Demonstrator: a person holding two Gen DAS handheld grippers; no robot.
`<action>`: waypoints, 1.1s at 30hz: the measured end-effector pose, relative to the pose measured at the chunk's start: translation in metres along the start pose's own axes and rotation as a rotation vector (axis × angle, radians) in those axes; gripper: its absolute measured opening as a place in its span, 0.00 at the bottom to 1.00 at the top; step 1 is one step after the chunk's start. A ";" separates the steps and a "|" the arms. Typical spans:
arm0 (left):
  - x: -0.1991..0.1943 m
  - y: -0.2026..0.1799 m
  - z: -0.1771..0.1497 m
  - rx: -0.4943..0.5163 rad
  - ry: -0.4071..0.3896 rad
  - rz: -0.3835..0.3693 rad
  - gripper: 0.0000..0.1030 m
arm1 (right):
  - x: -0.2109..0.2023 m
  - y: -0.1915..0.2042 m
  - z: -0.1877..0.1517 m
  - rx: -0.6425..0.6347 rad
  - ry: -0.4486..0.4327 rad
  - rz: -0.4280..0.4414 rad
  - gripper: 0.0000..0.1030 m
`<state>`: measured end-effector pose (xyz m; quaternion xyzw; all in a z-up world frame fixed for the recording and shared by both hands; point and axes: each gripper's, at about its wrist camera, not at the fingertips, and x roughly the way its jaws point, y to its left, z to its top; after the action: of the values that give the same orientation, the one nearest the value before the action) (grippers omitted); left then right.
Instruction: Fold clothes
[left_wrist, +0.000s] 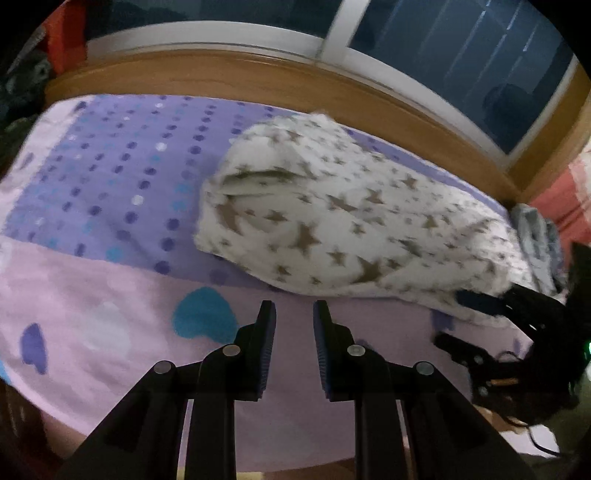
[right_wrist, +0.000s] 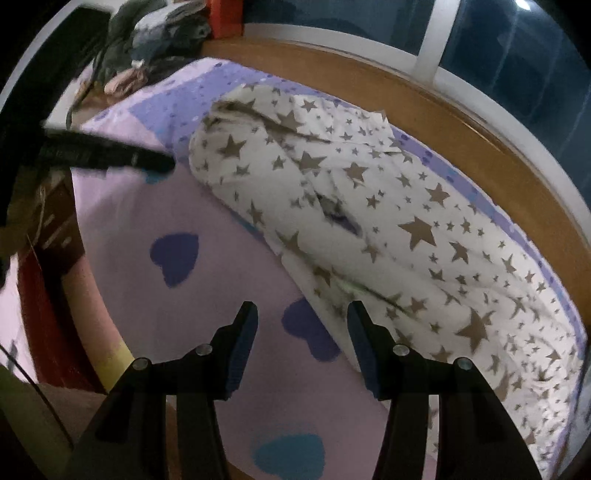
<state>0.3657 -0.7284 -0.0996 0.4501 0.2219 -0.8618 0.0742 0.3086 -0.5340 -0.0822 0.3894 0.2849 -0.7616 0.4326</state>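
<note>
Pink-and-purple bedsheet (left_wrist: 92, 280) with hearts and dots covers the bed we're working on, so that's our surface. Lying on it, toward the far edge by the wooden frame (left_wrist: 221, 79), is the white star-print garment (left_wrist: 351, 221), already bunched into a long roll that runs along the far side. It looks partly folded to us, maybe one lengthwise fold in, with the near edge of the sheet bare.

Our right gripper (right_wrist: 302, 325) has its jaws spread wide and holds nothing; its right finger sits just at the near hem of the fabric, though we can't tell if it's touching. Our left gripper (left_wrist: 294, 321) is parted a bit narrower, also holding nothing, hovering over bare sheet just short of the garment's near edge.

So we figure we're between grabs. Next move calls for getting both grippers down onto the near hem, pinching a single layer each, well apart. Over in the far left corner there's a pile of dark clothes (right_wrist: 155, 33) waiting.
</note>
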 end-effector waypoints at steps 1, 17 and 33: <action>0.001 -0.003 0.000 0.005 0.002 -0.005 0.20 | -0.001 -0.002 0.004 0.017 -0.009 0.006 0.49; 0.002 0.001 0.002 0.040 0.003 0.038 0.20 | 0.030 0.023 0.060 -0.284 -0.026 0.067 0.03; 0.014 0.014 0.038 0.028 -0.030 0.055 0.20 | 0.021 -0.125 0.082 0.287 -0.059 -0.128 0.25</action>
<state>0.3340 -0.7566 -0.0967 0.4440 0.1963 -0.8691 0.0949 0.1632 -0.5480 -0.0436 0.4059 0.1845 -0.8315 0.3314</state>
